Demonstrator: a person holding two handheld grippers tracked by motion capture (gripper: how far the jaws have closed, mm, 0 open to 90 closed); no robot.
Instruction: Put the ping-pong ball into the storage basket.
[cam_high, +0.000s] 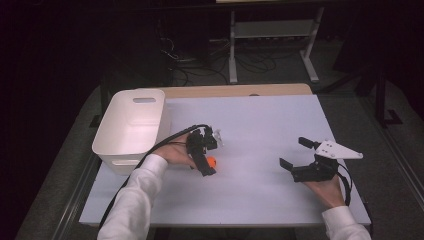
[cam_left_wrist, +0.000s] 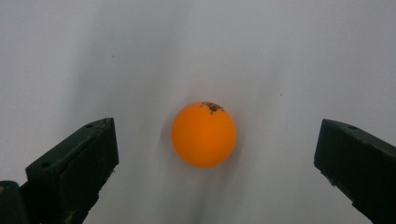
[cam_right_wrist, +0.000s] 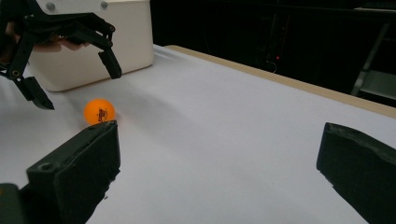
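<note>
Orange ball (cam_left_wrist: 203, 134) sits on the white surface (cam_high: 260, 125), left of centre, just right of the white bin (cam_high: 131, 127) but not touching it. It has a small dark print mark near its top (visible in the left gripper view). Your left tongs (cam_high: 207, 159) hang right over it, pointing down: jaws spread wide, ball in the gap between them, clear of both jaws. Nothing gripped. In the right gripper view the same tongs (cam_right_wrist: 70, 65) show above and just behind the ball, tips off the surface.

Your right tongs (cam_high: 295, 152) are well apart from the ball, at the right side of the surface, low and pointing left toward it. Jaws wide there too, nothing between them (grey three-cornered plate on top). The bin stands at the left edge of the surface, rim up, handle slot on its far wall.
</note>
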